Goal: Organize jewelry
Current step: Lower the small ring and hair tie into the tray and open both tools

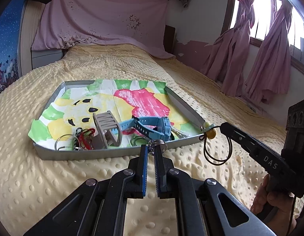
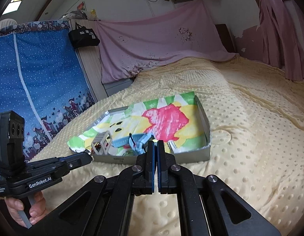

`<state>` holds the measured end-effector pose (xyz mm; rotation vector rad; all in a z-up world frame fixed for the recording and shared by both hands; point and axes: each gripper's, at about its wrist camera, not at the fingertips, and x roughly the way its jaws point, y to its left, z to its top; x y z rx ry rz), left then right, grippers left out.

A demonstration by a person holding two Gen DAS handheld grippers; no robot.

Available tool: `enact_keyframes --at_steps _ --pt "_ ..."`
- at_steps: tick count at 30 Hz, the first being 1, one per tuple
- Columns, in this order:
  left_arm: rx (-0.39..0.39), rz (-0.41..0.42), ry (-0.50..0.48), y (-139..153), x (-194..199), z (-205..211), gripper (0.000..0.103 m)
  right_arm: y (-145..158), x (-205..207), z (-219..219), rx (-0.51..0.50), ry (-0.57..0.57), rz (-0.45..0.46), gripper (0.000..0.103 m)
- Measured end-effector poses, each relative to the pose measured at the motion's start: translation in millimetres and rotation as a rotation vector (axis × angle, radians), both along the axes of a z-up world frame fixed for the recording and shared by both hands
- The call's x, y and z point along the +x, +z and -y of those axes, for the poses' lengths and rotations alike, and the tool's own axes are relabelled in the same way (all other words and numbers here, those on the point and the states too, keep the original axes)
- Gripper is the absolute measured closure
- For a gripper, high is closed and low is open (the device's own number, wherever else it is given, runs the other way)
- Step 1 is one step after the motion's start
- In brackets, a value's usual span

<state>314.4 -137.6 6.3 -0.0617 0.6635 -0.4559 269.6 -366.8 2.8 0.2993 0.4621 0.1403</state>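
On my left, the shallow grey tray [image 1: 120, 153] lined w/ a bright crayon drawing sits on the dotted yellow blanket [image 1: 43, 177], holding red cords and metal rings [image 1: 81, 137], a grey slatted clip [image 1: 106, 129] and a blue strap watch [image 1: 152, 125]. My left gripper [image 1: 151, 149] is pinched narrow on a silver key-ring cluster [image 1: 158, 144] at the tray's near wall. My right gripper [image 1: 223, 126] looks clamped on a dark hair tie w/ a yellow bead [image 1: 212, 133], dangling just beside the tray's corner.
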Motion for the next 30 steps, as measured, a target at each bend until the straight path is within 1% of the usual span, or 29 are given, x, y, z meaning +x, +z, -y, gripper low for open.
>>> enact_keyframes --at_steps 2,5,9,14,18,27,29,30 --pt "0.003 -0.002 0.005 2.5 10.5 6.6 0.096 6.4 11.9 2.8 -0.003 0.000 0.019 0.100" --pt "0.024 -0.020 0.011 1.0 28.7 18.5 0.096 7.2 32.8 5.9 -0.004 0.003 0.023 0.100" --pt "0.049 -0.057 0.033 -8.5 50.9 28.2 0.096 -6.1 55.4 11.4 0.002 -0.001 -0.004 0.100" --pt "0.095 -0.096 0.059 -21.7 65.9 36.3 0.096 -28.8 72.6 13.8 0.026 -0.006 -0.057 0.100" --pt "0.102 -0.111 0.064 -27.8 67.5 36.4 0.096 -38.8 78.5 10.3 0.017 -0.007 -0.092 0.100" --pt "0.094 -0.117 0.101 -29.9 63.4 31.5 0.096 -43.8 74.3 12.1 0.000 -0.034 -0.124 0.099" --pt "0.093 -0.120 0.105 -29.2 61.9 30.9 0.095 -43.2 72.0 13.8 -0.002 -0.042 -0.125 0.096" --pt "0.091 -0.119 0.104 -28.7 61.1 30.7 0.095 -42.8 69.5 16.2 -0.002 -0.045 -0.123 0.092"
